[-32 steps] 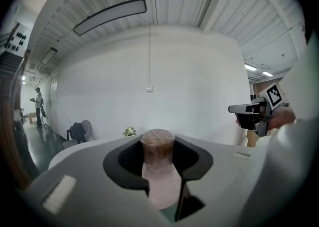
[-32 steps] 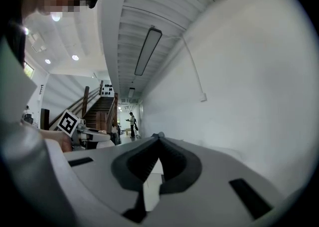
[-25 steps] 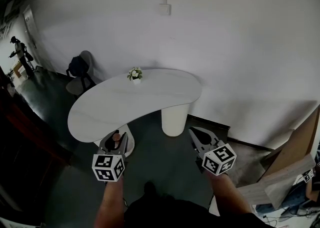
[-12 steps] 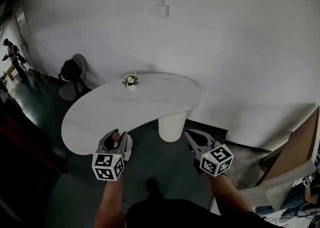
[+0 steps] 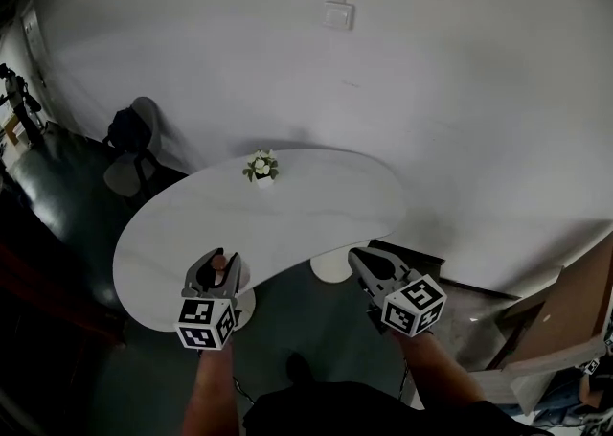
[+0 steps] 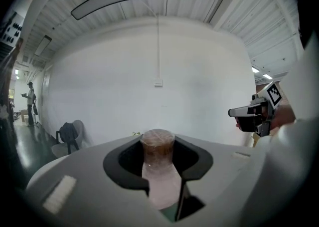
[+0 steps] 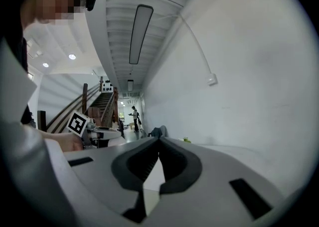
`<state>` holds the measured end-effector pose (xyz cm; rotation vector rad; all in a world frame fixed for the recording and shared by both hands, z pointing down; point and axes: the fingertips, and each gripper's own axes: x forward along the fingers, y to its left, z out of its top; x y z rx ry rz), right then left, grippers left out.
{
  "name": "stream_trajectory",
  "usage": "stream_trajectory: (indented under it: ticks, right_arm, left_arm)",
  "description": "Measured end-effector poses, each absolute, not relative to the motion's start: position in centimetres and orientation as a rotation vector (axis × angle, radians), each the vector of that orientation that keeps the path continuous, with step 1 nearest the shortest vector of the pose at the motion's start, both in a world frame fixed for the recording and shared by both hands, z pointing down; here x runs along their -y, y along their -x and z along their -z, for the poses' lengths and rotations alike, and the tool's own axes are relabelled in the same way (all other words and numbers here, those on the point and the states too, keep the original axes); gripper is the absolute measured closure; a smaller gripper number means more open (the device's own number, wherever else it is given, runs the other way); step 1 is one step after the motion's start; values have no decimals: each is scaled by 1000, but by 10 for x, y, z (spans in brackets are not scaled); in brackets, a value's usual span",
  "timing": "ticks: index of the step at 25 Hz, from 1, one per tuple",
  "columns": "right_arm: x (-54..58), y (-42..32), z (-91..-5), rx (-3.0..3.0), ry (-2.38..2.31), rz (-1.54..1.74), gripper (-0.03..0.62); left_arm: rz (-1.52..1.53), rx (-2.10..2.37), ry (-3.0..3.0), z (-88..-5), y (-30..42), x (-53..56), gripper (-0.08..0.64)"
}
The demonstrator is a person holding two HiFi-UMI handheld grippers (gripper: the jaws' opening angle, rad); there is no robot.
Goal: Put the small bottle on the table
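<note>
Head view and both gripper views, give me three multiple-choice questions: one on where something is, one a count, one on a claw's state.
1. Where is the small bottle? A on the floor; B in the left claw; C on a chair.
2. How many things stand on the white table? A none; B one; C three.
3. The right claw is: A shut and empty; B wide open; C shut on a cup.
Answers: 1 B, its jaws close on the bottle's body; 2 B, only the flower pot stands there; 3 A, its jaws meet with nothing between.
</note>
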<state>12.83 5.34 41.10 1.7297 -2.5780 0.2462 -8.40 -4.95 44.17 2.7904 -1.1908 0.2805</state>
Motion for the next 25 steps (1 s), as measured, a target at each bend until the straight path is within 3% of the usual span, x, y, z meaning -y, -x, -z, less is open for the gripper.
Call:
stream_trajectory:
  ticks: [11,25]
  right_arm:
    - [16,-119,-391,2624,-1761,-208,591]
    - [130,-150,-396,2731,-1638,-203,591]
  left_arm:
    - [-291,1187,-2825,-428,93,119,422]
    - [-344,1253,-2770,-441,52,201,422]
